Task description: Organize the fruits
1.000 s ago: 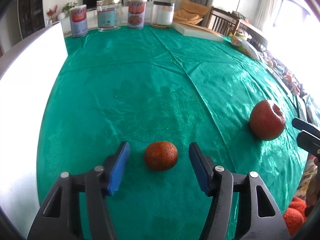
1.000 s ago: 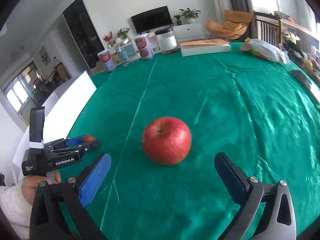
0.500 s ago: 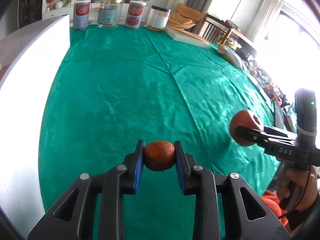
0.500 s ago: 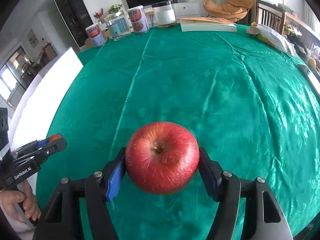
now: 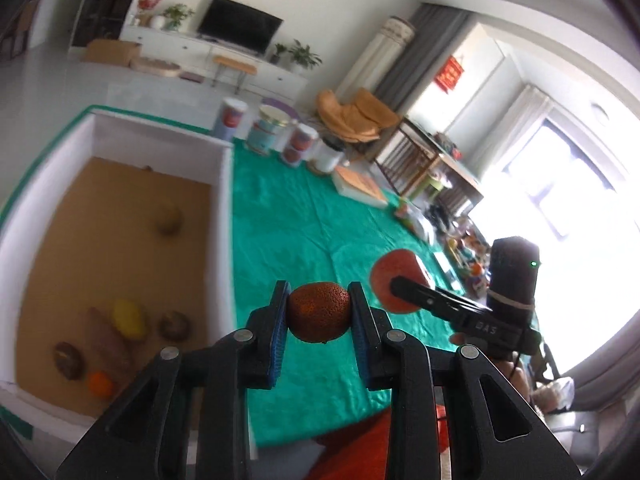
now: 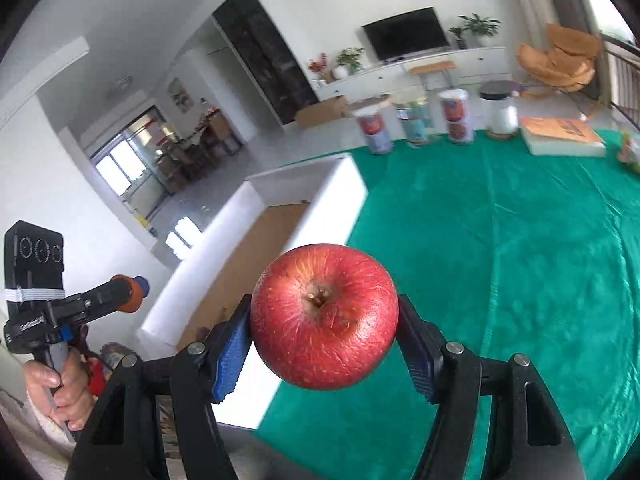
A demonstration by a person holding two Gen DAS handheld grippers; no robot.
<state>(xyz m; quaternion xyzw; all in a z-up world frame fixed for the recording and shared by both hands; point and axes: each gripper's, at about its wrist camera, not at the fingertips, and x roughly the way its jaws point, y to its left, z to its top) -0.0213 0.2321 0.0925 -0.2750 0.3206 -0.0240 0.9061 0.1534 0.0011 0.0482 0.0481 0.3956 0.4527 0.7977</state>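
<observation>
Above green tablecloth [image 6: 520, 240], left hand-held gripper [image 5: 319, 312] clamps orange [image 5: 319, 311], right hand-held gripper [image 6: 324, 320] clamps apple [image 6: 324, 318]

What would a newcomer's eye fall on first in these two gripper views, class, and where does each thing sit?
First, the big red apple filling the middle of the right wrist view, clamped in the right gripper above the green tablecloth. Next, the small orange fruit pinched in the left gripper. To the left lies the white-walled box with several fruits on its brown floor.
</observation>
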